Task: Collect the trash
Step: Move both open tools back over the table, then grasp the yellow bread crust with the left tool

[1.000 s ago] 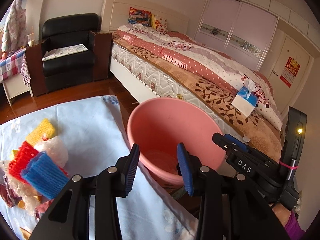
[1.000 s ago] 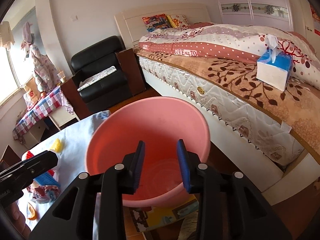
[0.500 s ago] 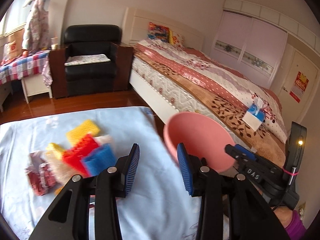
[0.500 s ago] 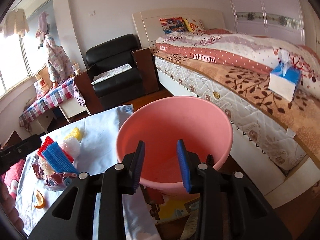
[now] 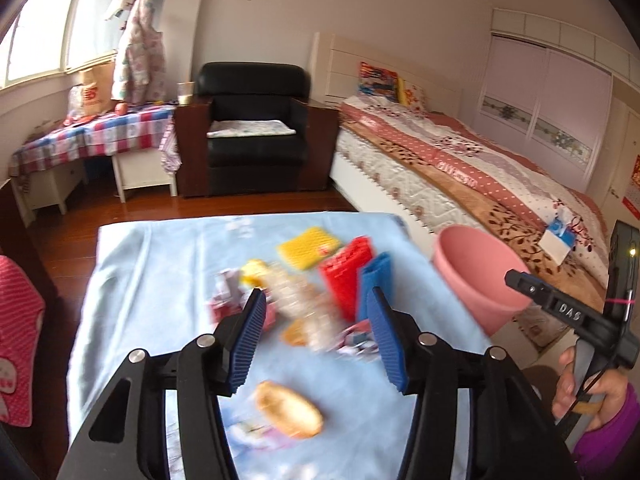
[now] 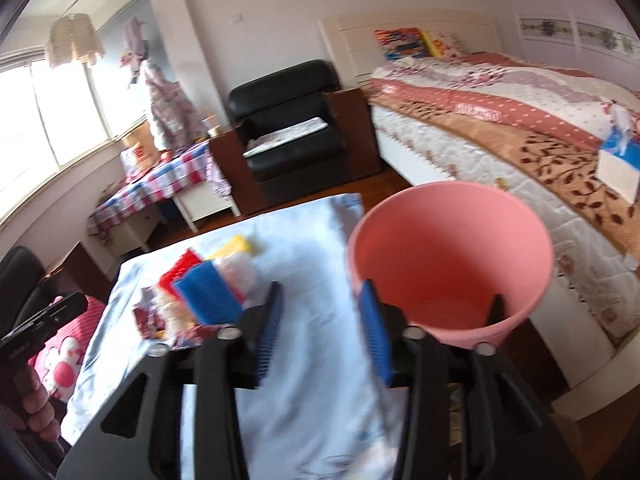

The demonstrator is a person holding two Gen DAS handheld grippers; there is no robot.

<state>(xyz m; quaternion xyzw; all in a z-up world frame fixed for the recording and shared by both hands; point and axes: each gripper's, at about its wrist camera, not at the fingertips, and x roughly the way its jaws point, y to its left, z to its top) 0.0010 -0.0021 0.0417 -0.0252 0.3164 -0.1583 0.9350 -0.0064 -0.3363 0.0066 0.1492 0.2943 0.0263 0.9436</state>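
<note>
A pile of trash lies on the light blue tablecloth (image 5: 160, 264): a yellow foam net (image 5: 308, 247), a red foam net (image 5: 347, 276), a blue foam net (image 5: 374, 280), crumpled wrappers (image 5: 228, 300) and an orange peel (image 5: 288, 410). A pink bucket (image 5: 478, 276) stands off the table's right edge; it also shows in the right wrist view (image 6: 448, 264). My left gripper (image 5: 318, 338) is open and empty above the pile. My right gripper (image 6: 318, 332) is open and empty over the cloth (image 6: 304, 380), left of the bucket. The pile shows in that view too (image 6: 200, 300).
A bed (image 5: 460, 172) with a tissue box (image 5: 558, 236) runs along the right. A black armchair (image 5: 252, 128) and a checked side table (image 5: 92, 136) stand at the back. A pink cushion (image 5: 18, 340) lies left of the table.
Both grippers have swung left, away from the bucket and over the table. The left gripper has opened wider and now faces the trash pile.
</note>
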